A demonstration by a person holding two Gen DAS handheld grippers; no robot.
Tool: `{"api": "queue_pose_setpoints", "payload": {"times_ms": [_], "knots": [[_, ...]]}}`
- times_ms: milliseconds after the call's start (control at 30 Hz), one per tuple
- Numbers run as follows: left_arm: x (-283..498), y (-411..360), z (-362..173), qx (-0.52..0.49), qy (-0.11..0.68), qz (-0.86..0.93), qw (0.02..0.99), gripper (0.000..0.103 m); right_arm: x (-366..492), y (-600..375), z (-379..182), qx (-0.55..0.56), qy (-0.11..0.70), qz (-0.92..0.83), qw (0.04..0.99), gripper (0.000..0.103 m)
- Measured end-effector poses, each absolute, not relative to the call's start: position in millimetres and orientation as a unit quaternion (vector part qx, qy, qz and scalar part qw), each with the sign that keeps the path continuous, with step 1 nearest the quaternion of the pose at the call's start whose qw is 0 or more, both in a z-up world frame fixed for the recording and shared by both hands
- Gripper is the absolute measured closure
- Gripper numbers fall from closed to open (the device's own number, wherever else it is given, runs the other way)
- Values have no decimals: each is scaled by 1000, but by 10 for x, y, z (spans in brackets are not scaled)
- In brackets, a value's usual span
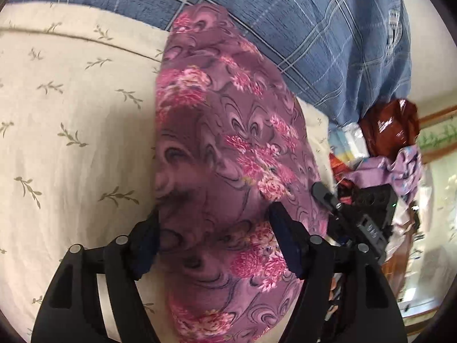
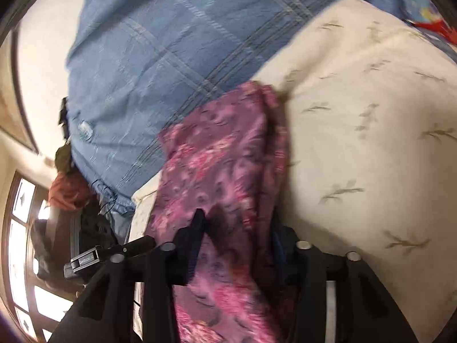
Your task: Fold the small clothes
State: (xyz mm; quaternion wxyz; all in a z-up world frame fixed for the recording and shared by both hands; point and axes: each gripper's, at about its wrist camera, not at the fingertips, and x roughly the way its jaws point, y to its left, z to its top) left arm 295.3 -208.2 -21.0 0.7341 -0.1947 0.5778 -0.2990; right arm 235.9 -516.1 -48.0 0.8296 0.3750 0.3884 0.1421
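Observation:
A purple garment with pink flowers point(image 1: 222, 148) lies on the cream leaf-print sheet point(image 1: 71, 120), folded into a long strip. My left gripper point(image 1: 212, 230) is open, its two fingers on either side of the garment's near part. In the right wrist view the same garment point(image 2: 222, 171) runs up between the fingers of my right gripper point(image 2: 237, 228), which also stands open around it. The garment hides the right finger's tip there. The right gripper point(image 1: 337, 205) shows at the garment's right edge in the left wrist view.
A person in a blue plaid shirt point(image 1: 285, 14) stands at the far edge of the bed point(image 2: 371, 114). A pile of clothes and packets point(image 1: 380, 148) lies at the right. A window point(image 2: 25, 228) is at the left.

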Motion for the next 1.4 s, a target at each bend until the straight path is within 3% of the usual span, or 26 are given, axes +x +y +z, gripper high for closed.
{"api": "queue_pose_setpoints", "payload": {"times_ms": [233, 333, 400, 433, 500, 567, 667, 833, 967, 1067, 1133, 1167, 1400], "knots": [[3031, -2112, -196, -197, 586, -289, 731, 32, 2338, -5197, -378, 326, 391, 79, 857, 54], [2994, -2107, -195, -185, 583, -287, 737, 32, 2236, -5196, -184, 287, 353, 54, 889, 53], [2960, -2138, -195, -169, 579, -281, 746, 32, 2315, -5047, -189, 252, 392, 73, 882, 63], [2933, -2147, -176, -157, 575, -276, 754, 36, 2338, -4961, -193, 223, 411, 64, 882, 89], [2863, -2171, -122, -127, 562, -258, 775, 44, 2303, -4734, -89, 137, 411, 47, 900, 92], [2806, -2197, -114, -99, 552, -249, 790, 43, 2252, -4778, -56, 138, 390, 34, 910, 94], [2706, -2159, -37, -85, 548, -246, 795, 44, 2243, -4870, -212, 119, 423, -10, 898, 91], [2300, -1963, 159, -80, 525, -282, 799, 45, 1725, -4962, -4, 225, 350, 75, 906, 86], [2161, -2043, -17, -40, 544, -286, 787, 45, 1725, -4765, -262, 155, 430, 49, 888, 83], [2319, -1882, -42, -111, 558, -284, 772, 45, 1685, -4893, -180, 197, 397, 58, 895, 80], [2473, -1787, -25, -143, 559, -278, 768, 45, 1749, -5050, -118, 238, 372, 52, 896, 57], [2568, -1763, -9, -156, 559, -275, 767, 44, 1785, -5075, -96, 245, 367, 43, 896, 54], [3099, -1973, -230, -222, 598, -305, 707, 35, 2260, -5398, -465, 350, 380, 76, 853, 53]]}}
